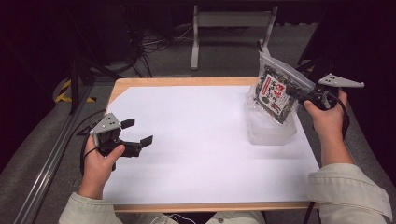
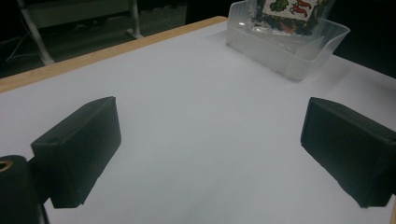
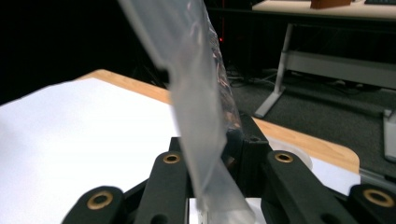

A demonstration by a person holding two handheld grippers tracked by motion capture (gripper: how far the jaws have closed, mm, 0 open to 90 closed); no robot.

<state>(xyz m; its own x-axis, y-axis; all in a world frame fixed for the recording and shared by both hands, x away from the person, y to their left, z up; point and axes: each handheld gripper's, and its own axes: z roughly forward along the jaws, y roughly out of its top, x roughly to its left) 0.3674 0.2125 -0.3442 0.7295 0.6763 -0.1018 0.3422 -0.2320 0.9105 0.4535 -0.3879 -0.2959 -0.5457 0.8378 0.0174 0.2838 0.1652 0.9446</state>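
Note:
A clear snack bag [image 1: 276,88] with dark contents and a red-and-white label stands tilted in a clear plastic tub [image 1: 271,129] at the right of the white table sheet. My right gripper [image 1: 299,95] is shut on the bag's right edge, above the tub. In the right gripper view the bag's clear edge [image 3: 201,116] runs up between the closed jaws. My left gripper [image 1: 137,132] hovers open over the sheet's left side with nothing between its jaws. In the left gripper view the tub [image 2: 299,56] with the bag [image 2: 289,14] sits far ahead to the right.
The white sheet [image 1: 196,140] covers most of the wooden table [image 1: 140,82]. A metal frame leg [image 1: 195,42] and cables [image 1: 154,44] lie on the floor beyond the far edge. A rail [image 1: 51,154] runs along the left side.

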